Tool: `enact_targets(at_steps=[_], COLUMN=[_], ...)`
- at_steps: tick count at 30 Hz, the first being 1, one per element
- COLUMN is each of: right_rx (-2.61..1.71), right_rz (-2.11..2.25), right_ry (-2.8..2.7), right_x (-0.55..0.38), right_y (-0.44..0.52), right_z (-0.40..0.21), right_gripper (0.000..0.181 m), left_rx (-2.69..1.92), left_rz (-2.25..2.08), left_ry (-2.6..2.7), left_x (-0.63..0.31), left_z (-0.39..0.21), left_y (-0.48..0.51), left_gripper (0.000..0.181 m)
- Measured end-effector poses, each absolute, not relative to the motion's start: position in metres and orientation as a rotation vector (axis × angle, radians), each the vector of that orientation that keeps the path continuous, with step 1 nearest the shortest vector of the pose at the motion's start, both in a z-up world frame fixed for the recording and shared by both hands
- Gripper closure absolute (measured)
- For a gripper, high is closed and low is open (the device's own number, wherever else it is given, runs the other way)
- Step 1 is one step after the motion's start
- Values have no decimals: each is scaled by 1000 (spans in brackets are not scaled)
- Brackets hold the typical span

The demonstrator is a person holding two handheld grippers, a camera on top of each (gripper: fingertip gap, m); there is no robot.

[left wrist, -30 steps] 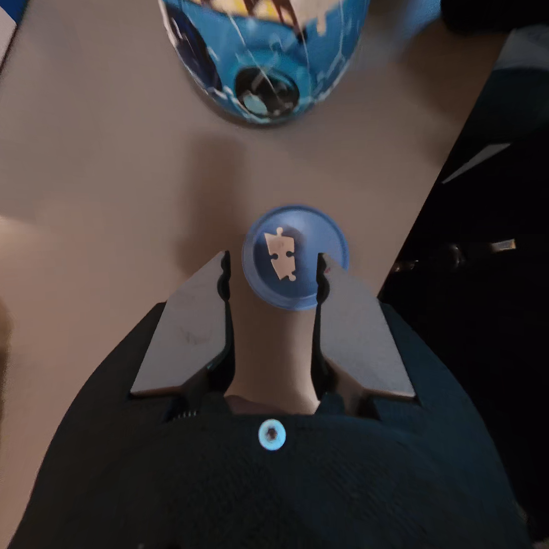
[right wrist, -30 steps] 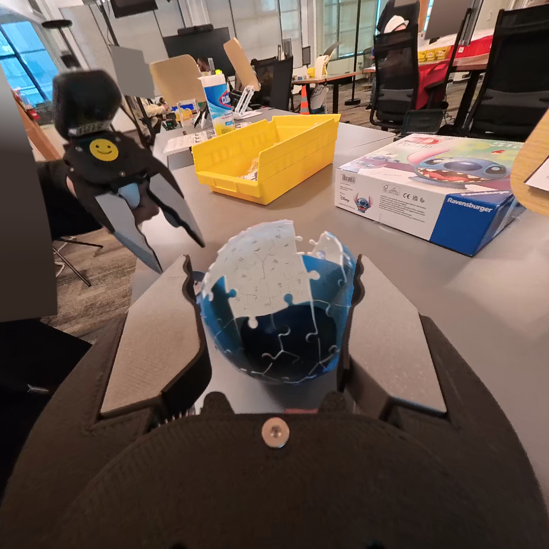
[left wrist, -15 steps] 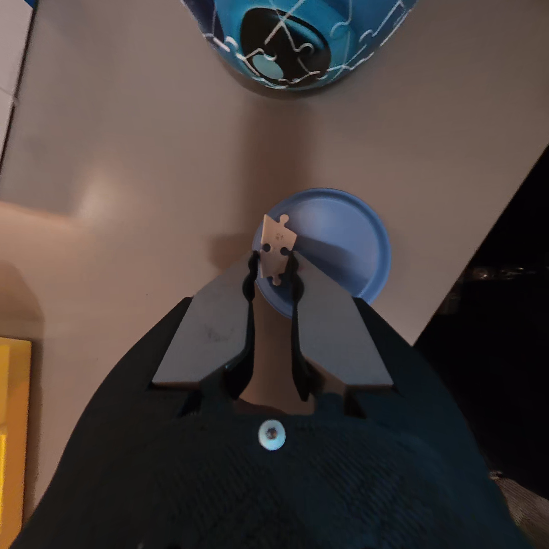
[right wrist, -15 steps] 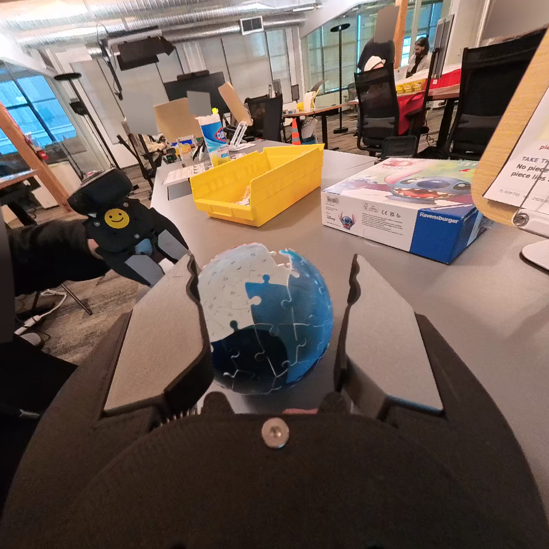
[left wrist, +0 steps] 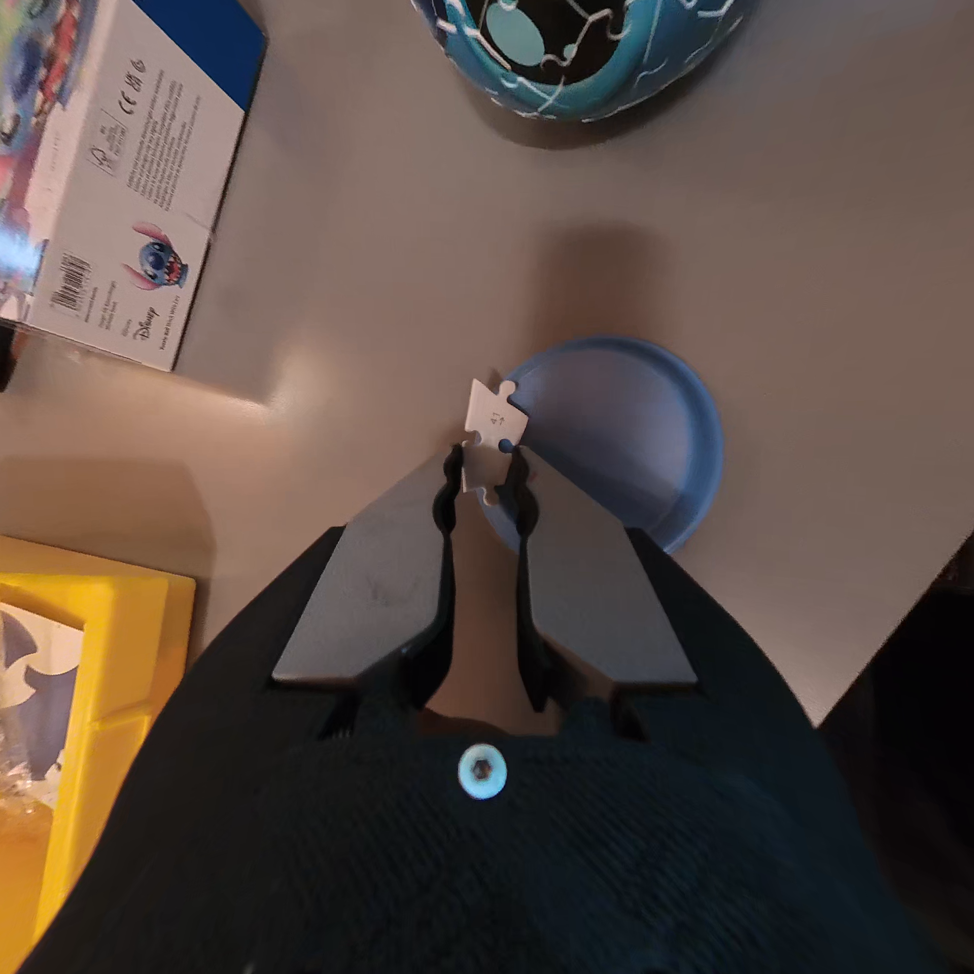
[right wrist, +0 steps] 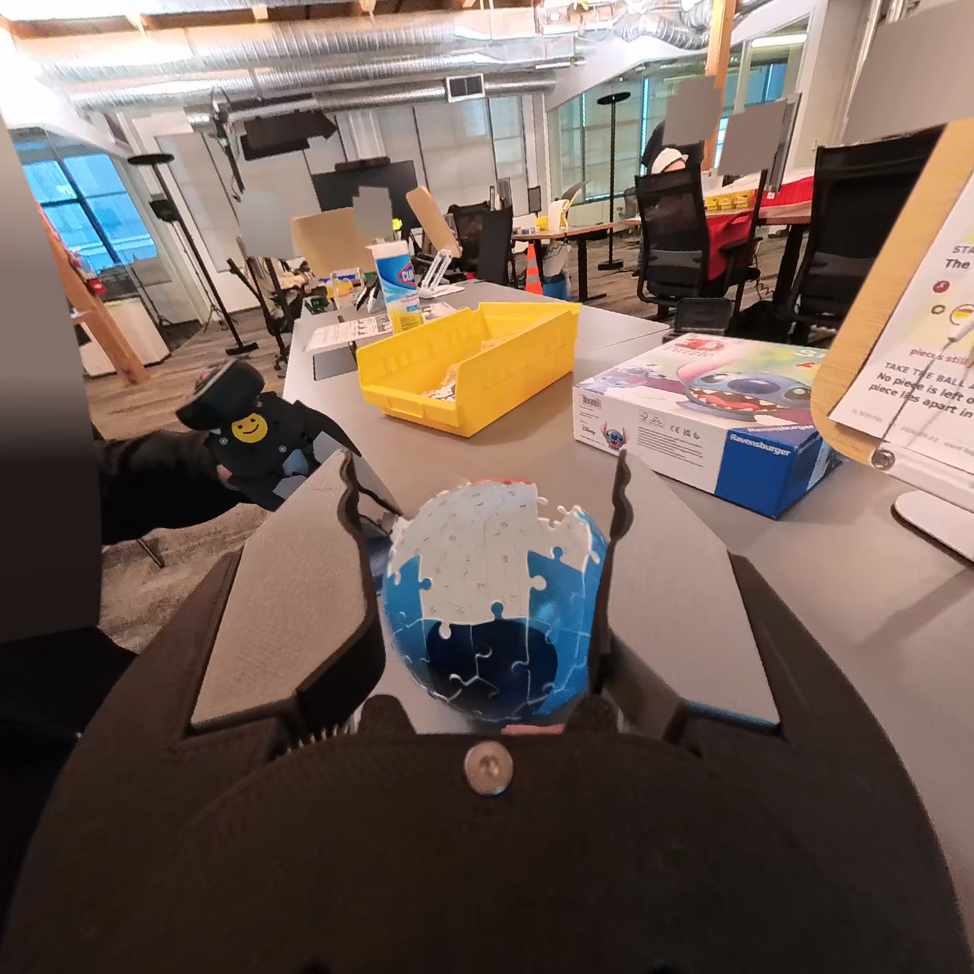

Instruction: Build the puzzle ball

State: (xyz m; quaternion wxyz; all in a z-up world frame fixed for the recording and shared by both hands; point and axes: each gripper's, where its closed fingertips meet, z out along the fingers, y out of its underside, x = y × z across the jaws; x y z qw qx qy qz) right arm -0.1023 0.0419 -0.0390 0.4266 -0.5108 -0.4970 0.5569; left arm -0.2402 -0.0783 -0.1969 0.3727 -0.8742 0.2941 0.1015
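The puzzle ball [right wrist: 490,595], part blue and part white with an open gap in its shell, rests on the grey table between the fingers of my right gripper [right wrist: 484,474], which press on its two sides. The ball also shows at the top of the left wrist view [left wrist: 574,58]. My left gripper [left wrist: 487,456] is shut on a white puzzle piece [left wrist: 495,416] and holds it above the near-left rim of a round blue dish [left wrist: 632,437]. The left gripper's black body with a yellow smiley [right wrist: 250,427] shows to the left of the ball.
The puzzle box [right wrist: 701,421] lies at the right, also seen in the left wrist view [left wrist: 105,174]. A yellow bin [right wrist: 464,363] holds loose pieces. A sign on a stand [right wrist: 906,337] is at the far right. The table edge [left wrist: 896,632] runs just past the dish. One gripper's finger ends stand about 25 centimeters off the other's.
My left gripper closed on the white piece lying in the blue dish and lifted it up and to the left. My right gripper's fingers narrowed onto the ball, and the ball turned.
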Motion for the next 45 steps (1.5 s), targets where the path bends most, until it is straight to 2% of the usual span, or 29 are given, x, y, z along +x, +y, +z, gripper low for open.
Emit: enact_targets(at_steps=[4, 7, 9, 14, 19, 21, 22, 27, 31, 33, 36, 38, 40, 45], right_rx=[-1271, -1301, -1332, -1343, -1426, -1415, -1426, -1415, -1518, -1723, -1975, -2029, -1994, -1603], right_rz=[1406, 1375, 1324, 1229, 1275, 1328, 1342, 1267, 1039, 938, 1077, 950, 873, 848], right_ry=[-1329, -1441, -1509, -1597, -1636, -1667, -1676, -1645, -1466, -1450, -1563, -1703, -1787, -1918], right_x=[-109, -120, -130, -150, -153, -150, -149, -143, -94, -63, -47, -44, -46, -51], right_y=[22, 0, -15, -38, -42, -47, -49, -36, 42, 85, 86, 83, 82, 87], right_z=[-26, -21, -23, -28, -39, -40, -41, -37, -29, -71, -148, -193, -211, -192], right_gripper=[88, 99, 100, 109, 138, 174, 181, 181, 181, 181, 181, 181, 180, 128], left_rx=[-2136, -1967, -1855, -1664, -1543, -1527, -1521, -1510, -1670, -1792, -1884, -1943, -1998, -2065], left_rz=[275, 319, 336, 378, 517, 548, 562, 560, 299, 116, -23, -91, -113, -113], left_ry=[761, 796, 830, 898, 943, 945, 946, 871, 761, 702, 648, 657, 695, 778], left_x=[-236, -218, -198, -154, -137, -136, -136, -136, -147, -157, -170, -171, -170, -166], left_z=[-164, -115, -86, -48, -37, -39, -40, -38, -49, -70, -99, -119, -139, -168], left_y=[-73, -63, -58, -48, -41, -40, -39, -35, -47, -55, -53, -46, -36, -18], left_gripper=[165, 165, 165, 164, 164, 164, 164, 161, 140, 126, 122, 120, 114, 92])
